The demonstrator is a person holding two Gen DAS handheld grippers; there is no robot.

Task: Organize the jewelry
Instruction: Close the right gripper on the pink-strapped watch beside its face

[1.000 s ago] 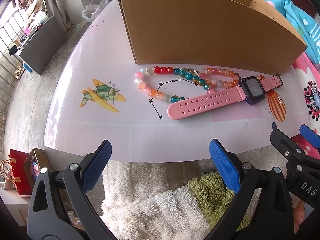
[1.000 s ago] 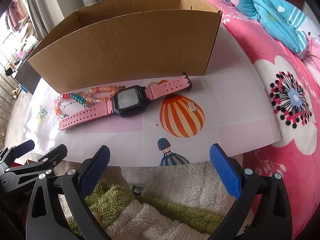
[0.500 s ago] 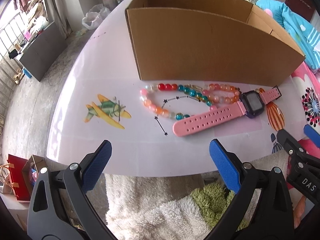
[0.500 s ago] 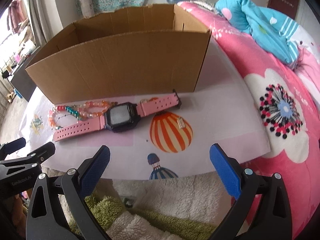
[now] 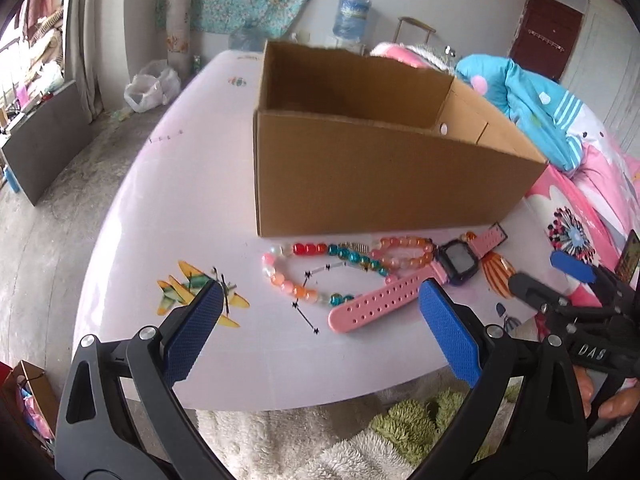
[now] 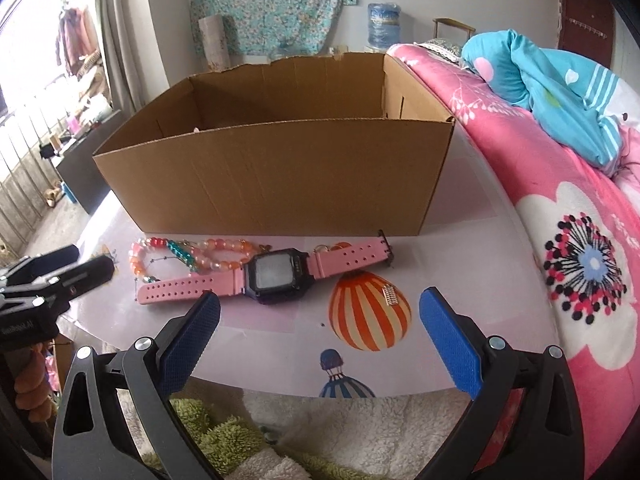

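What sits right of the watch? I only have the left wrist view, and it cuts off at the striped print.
Observer: A small metal charm lies on the orange-striped balloon print, apart from the watch.
Operator: Is the right hand-held gripper holding anything?
Observer: No. The right hand-held gripper is open with nothing between its pads. It is near the table edge, and the charm lies just ahead of it.
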